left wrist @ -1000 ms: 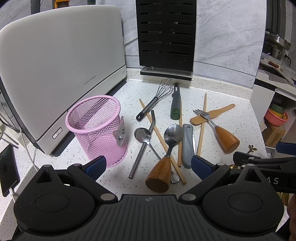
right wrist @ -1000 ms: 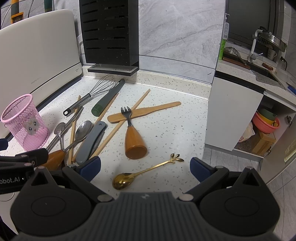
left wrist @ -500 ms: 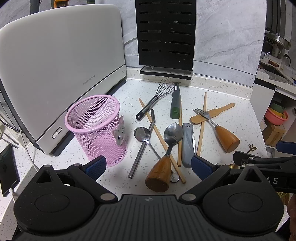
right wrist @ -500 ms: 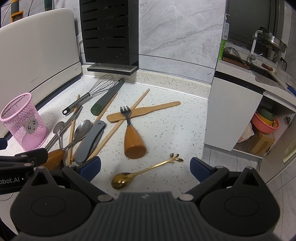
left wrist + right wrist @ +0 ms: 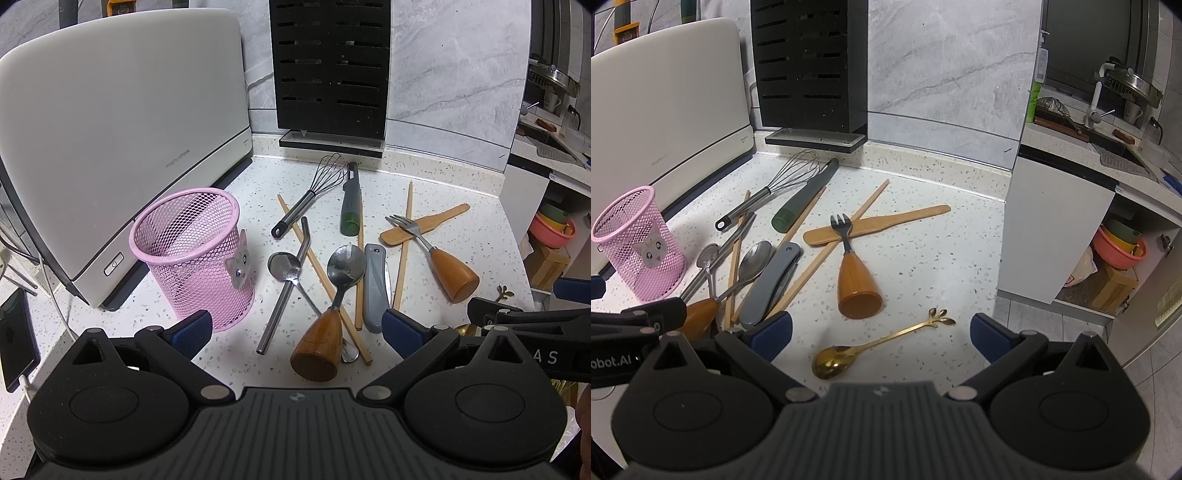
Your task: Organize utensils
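Both grippers wide open, holding nothing: left gripper (image 5: 295, 325) hangs by the empty pink mesh cup (image 5: 192, 254) beside the utensil pile, right gripper (image 5: 881, 330) straddles the gold leaf-handled spoon (image 5: 871, 343), likely first pick.

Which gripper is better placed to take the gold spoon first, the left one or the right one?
The right gripper, probably. The gold spoon lies directly between its open fingers, close in front. From the left gripper the spoon is almost hidden at the far right; the wooden-handled spoon lies before that one instead.
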Available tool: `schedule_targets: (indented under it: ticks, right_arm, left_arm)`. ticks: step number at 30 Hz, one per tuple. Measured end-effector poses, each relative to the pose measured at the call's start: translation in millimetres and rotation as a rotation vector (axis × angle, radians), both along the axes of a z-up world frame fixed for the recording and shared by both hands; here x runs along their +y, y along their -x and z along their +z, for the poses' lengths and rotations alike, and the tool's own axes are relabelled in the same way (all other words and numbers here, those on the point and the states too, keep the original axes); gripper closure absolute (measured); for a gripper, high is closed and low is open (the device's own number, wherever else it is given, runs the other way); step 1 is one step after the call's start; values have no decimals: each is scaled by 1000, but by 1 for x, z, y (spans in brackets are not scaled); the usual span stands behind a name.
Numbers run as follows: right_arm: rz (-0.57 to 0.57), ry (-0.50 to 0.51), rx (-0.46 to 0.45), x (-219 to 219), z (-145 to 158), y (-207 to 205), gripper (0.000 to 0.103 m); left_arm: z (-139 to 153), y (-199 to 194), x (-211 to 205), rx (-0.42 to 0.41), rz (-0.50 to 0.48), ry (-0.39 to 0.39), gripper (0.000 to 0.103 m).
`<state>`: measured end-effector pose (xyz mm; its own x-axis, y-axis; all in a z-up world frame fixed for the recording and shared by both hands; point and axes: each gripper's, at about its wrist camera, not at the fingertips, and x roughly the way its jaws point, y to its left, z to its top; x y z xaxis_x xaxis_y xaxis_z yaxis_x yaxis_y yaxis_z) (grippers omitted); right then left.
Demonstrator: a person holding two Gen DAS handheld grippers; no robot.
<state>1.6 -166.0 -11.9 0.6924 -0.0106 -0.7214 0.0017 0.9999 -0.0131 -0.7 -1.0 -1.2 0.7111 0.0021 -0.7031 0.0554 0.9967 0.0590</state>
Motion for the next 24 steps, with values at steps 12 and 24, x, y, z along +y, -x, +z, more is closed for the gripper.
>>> schedule_targets:
  ticks: [12,24]
  right_arm:
    - [1,2,1,0,1,1,3]
    - [1,2,1,0,1,1,3]
  left_arm:
    - [-1,-1,0,1,0,0,0]
    - [-2,0,1,5,0,5,0]
